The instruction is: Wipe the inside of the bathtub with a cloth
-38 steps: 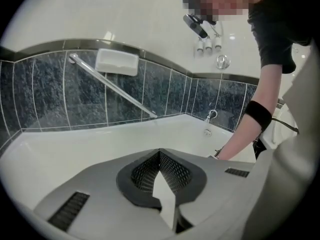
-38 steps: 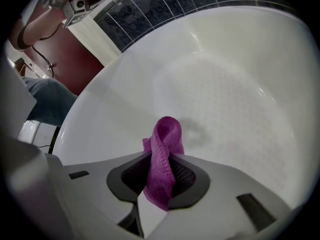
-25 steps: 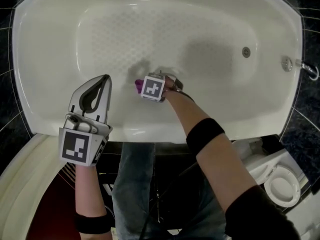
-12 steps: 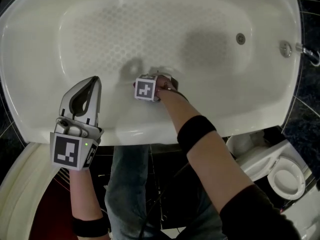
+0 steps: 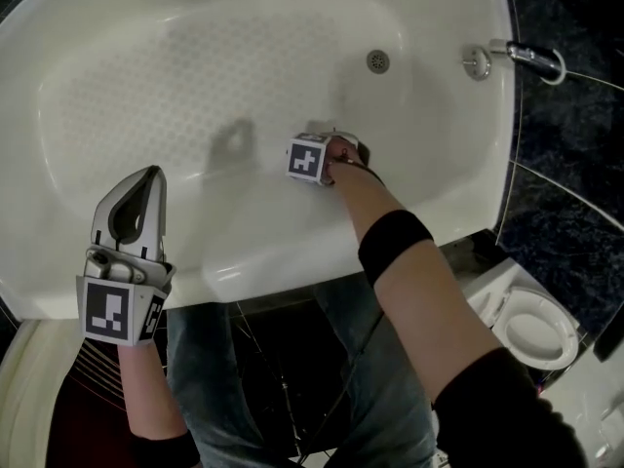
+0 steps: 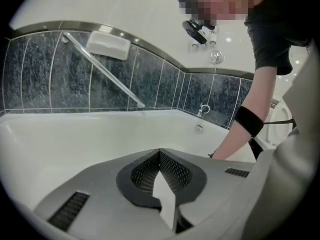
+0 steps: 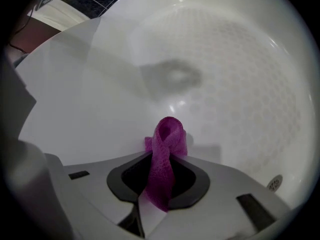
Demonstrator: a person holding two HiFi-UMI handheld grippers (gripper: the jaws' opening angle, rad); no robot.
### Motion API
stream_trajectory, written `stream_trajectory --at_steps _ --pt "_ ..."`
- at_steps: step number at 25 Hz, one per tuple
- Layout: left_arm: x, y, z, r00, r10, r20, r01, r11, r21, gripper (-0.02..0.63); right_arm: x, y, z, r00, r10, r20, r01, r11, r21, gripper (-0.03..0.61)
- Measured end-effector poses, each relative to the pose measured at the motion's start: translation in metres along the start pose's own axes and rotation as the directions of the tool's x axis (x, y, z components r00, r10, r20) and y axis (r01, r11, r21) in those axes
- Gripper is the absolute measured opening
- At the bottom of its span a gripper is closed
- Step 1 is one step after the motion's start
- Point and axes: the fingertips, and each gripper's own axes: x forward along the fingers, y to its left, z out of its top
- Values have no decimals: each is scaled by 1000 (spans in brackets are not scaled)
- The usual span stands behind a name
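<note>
The white bathtub (image 5: 255, 259) fills the head view. My right gripper (image 7: 167, 130) reaches down inside it against the near wall, its marker cube (image 5: 307, 159) left of and nearer than the drain (image 5: 377, 61). Its jaws have just closed a little and are shut on a magenta cloth (image 7: 167, 156). The cloth's looped end pokes out past the jaw tips, close to the tub surface. The head view hides the cloth behind the cube. My left gripper (image 5: 146, 174) hovers over the near left rim, shut and empty; its tips (image 6: 160, 153) meet.
A tap (image 5: 531, 57) and overflow knob (image 5: 476, 63) sit at the tub's right end. A slanted grab rail (image 6: 105, 71) and a white wall-mounted block (image 6: 107, 45) are on the dark tiled wall. A toilet (image 5: 531, 330) stands to the lower right.
The right gripper has slid the cloth along the near wall to the right, toward the drain end. The left gripper followed the same way, less far. The head view swung right.
</note>
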Motion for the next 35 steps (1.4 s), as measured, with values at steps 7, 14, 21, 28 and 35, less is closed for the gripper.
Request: stream_trajectory --at_steps 7,14,21,28,35 --pt "44 -44 7 1000 -20 21 20 1000 -6 -3 -4 -45 -84 999 -35 -28 37 998 54 101" --pt "52 -49 -6 1000 -3 14 3 1000 8 -3 1 -85 -142 988 -125 -94 130 990 54 101" --pt "38 -40 8 999 -19 44 19 1000 17 -3 -12 -112 -200 959 -196 -203 220 970 100 101" --pt "10 -20 17 999 19 26 -19 1000 2 -3 -25 -98 -221 944 -187 -271 223 969 109 101" --pt "-33 -29 60 998 3 62 -1 1000 -18 -3 -117 -76 -124 898 -440 11 428 878 213 104"
